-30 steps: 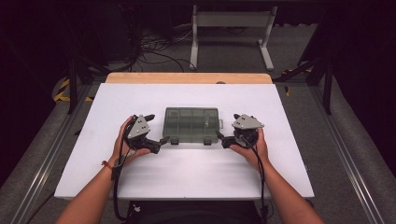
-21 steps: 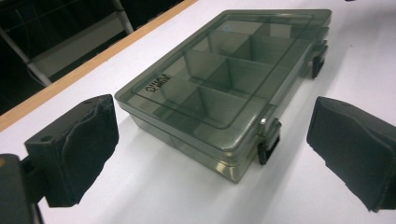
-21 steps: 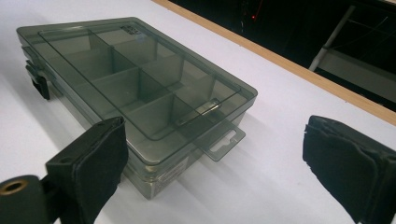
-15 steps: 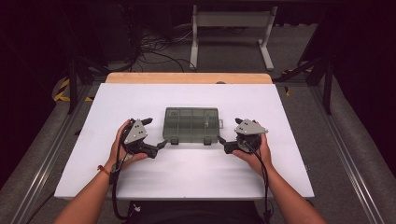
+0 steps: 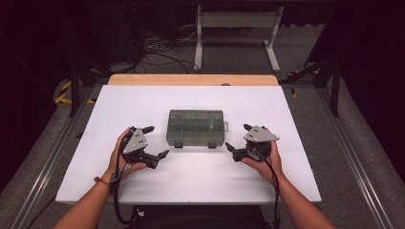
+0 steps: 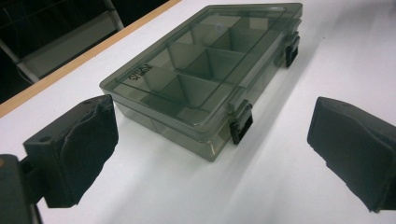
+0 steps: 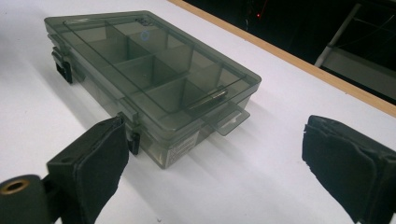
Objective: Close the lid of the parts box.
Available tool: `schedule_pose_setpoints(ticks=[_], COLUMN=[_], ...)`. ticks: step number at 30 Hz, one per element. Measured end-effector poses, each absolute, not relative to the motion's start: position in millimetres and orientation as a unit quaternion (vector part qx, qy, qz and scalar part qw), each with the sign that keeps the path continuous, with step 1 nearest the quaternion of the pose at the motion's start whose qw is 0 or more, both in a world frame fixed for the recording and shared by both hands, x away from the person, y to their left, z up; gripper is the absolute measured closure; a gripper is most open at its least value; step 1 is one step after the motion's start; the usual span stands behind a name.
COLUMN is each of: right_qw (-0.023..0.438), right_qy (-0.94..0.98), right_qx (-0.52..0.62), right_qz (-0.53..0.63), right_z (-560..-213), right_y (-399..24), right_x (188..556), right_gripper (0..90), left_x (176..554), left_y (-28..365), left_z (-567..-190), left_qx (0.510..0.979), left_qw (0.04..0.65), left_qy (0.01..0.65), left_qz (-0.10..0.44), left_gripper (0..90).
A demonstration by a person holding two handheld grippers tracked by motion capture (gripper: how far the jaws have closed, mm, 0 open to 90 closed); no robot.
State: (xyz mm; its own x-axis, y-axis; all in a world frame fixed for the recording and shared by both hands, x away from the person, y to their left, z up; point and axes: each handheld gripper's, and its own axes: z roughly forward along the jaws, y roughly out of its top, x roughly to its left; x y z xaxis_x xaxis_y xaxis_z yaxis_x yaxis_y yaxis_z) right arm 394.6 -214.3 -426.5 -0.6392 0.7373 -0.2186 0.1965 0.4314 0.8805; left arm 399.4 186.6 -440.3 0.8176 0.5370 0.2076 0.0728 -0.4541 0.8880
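Observation:
A smoky grey clear compartment box (image 5: 196, 128) lies with its lid shut in the middle of the white table (image 5: 191, 176). Two black latches (image 6: 241, 127) sit on its near side. A small metal pin (image 7: 208, 99) lies inside a compartment at the right end. My left gripper (image 5: 156, 141) is open, left of the box's near left corner and apart from it. Its pads (image 6: 88, 144) are spread wide with nothing between them. My right gripper (image 5: 237, 136) is open off the box's near right corner, and its pads (image 7: 100, 158) hold nothing.
A wooden strip (image 5: 191, 79) runs along the table's far edge. Beyond it stand a metal frame (image 5: 236, 28) and loose cables (image 5: 153, 47) on the floor. Rails (image 5: 43, 162) run along both sides of the table.
Both grippers have drawn back from the box's near corners, outward and toward the person. The box has not moved.

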Motion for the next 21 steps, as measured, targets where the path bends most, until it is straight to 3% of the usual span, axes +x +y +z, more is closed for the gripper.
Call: schedule_pose_setpoints(ticks=[21], right_qw=[0.313], right_qy=[0.804], right_qx=[0.272], right_qz=[0.425], right_z=[-425], right_y=[-229], right_x=[363], right_gripper=[7.2], left_x=[366], left_y=[219], left_z=[-447], left_qx=[0.822], left_qw=[0.477], left_qy=[0.195], left_qz=[0.243], left_gripper=[2.4])
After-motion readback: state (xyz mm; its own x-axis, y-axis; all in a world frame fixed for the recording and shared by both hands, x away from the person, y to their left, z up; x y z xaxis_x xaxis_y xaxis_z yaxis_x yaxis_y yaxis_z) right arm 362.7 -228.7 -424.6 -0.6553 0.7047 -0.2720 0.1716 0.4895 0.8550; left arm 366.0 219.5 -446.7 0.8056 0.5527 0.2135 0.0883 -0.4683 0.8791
